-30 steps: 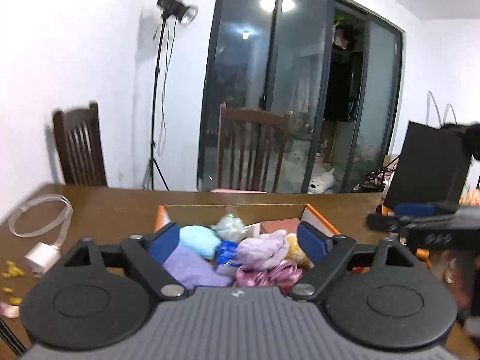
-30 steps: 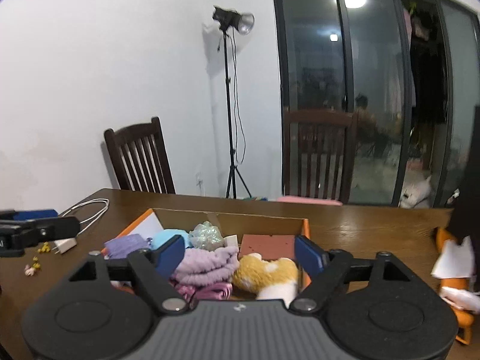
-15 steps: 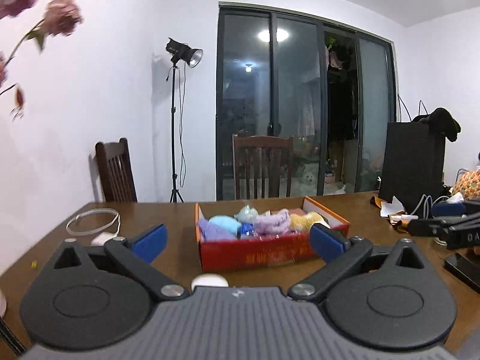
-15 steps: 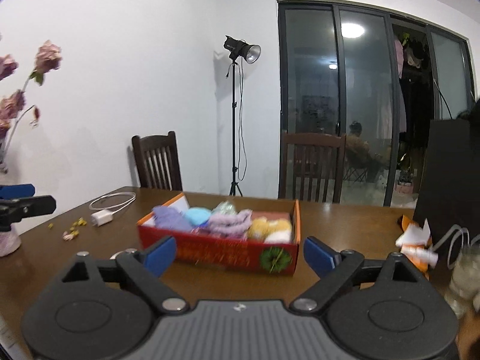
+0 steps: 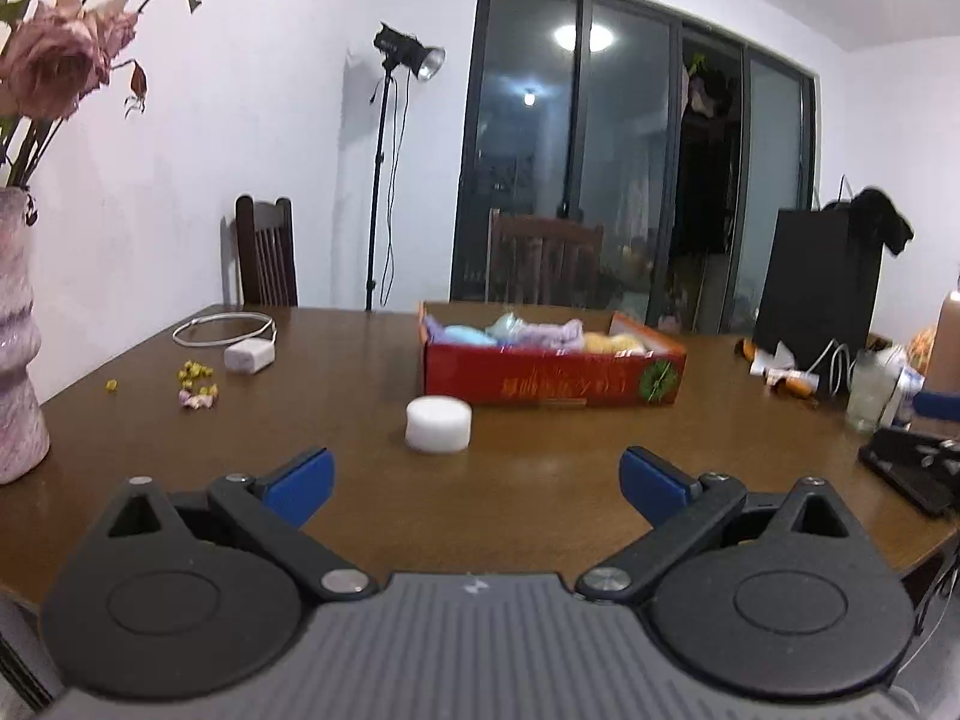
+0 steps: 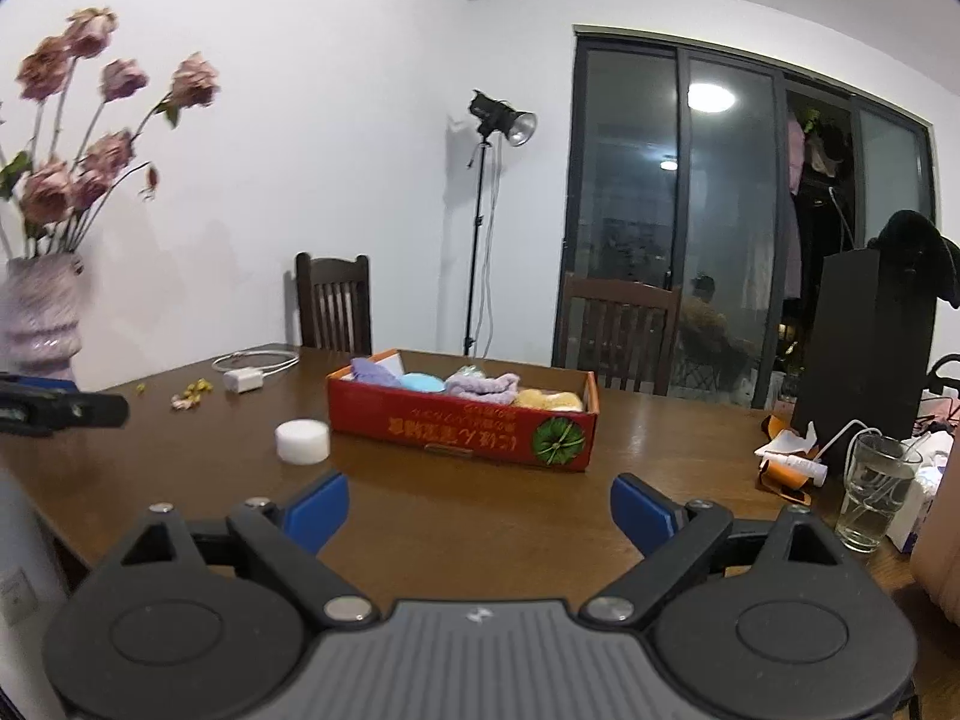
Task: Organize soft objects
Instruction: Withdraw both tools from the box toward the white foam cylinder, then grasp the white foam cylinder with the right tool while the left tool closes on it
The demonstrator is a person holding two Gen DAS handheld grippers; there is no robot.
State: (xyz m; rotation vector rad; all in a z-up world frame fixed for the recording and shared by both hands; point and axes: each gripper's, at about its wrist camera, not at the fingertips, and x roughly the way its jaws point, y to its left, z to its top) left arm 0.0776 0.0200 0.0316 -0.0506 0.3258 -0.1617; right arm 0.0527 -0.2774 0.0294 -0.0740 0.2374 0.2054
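Observation:
A red cardboard box point(image 5: 552, 381) stands on the brown table and holds several soft things: purple, light blue, lilac and yellow plush. It also shows in the right wrist view point(image 6: 462, 429). A white round sponge point(image 5: 438, 425) lies on the table in front of the box's left end; it also shows in the right wrist view point(image 6: 302, 441). My left gripper point(image 5: 474, 483) is open and empty, well back from the box. My right gripper point(image 6: 479, 513) is open and empty, also back from the box.
A pink vase with dried roses point(image 5: 18, 330) stands at the left table edge. A white charger with cable point(image 5: 249, 354) and small yellow bits point(image 5: 195, 375) lie at the left. A drinking glass point(image 6: 873, 489), a black bag point(image 6: 867, 348) and clutter stand at the right.
Both grippers have pulled back and up from over the box to near the front table edge. The box now sits far ahead. Both stay open and empty.

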